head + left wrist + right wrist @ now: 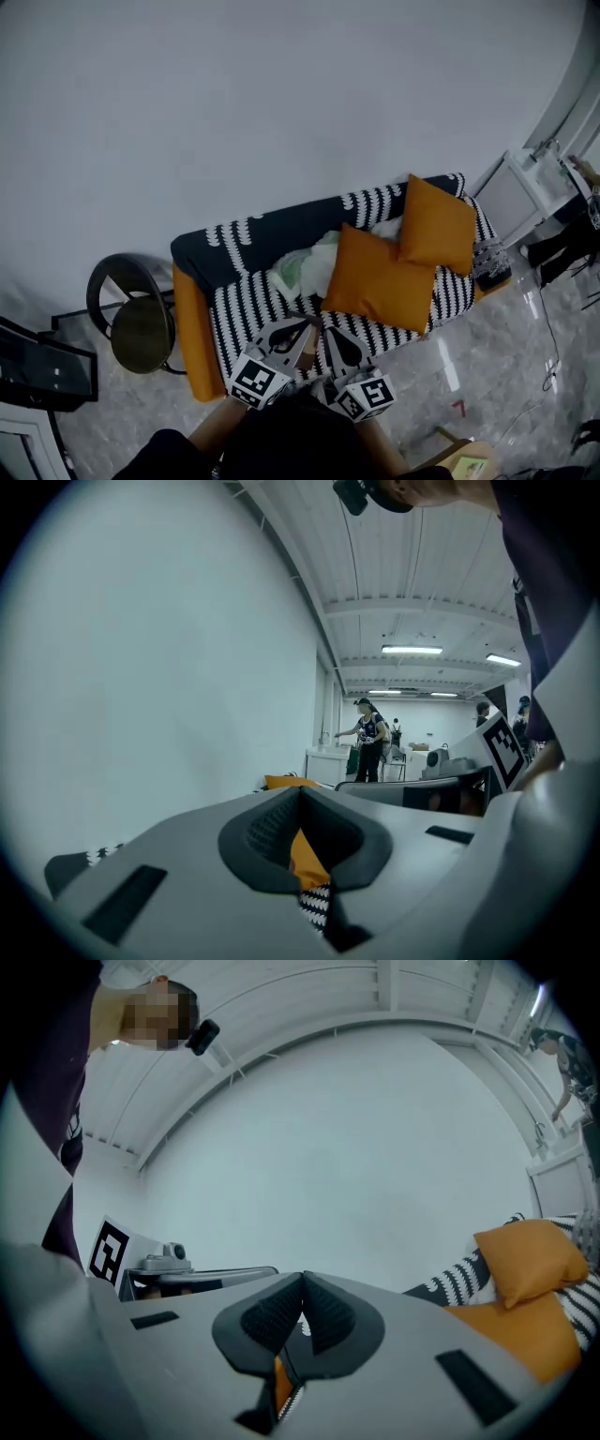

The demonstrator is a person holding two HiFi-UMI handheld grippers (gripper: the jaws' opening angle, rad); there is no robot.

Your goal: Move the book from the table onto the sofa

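Note:
The sofa (246, 236), under a black-and-white striped cover, has two orange cushions (380, 277) on its seat. A pale green and white thing (307, 264) lies on the seat left of the cushions; I cannot tell whether it is the book. My left gripper (305, 328) and right gripper (330, 336) are held up side by side over the sofa's front edge. In the left gripper view, the left gripper (300, 799) has its pads together with nothing between them. The right gripper (303, 1283) is likewise shut and empty.
A round black stool (131, 314) stands left of the sofa's orange arm (192, 337). A white cabinet (523, 192) stands at the sofa's far end. Cables (548, 347) trail over the glossy floor. A person (367, 738) stands far off by a counter.

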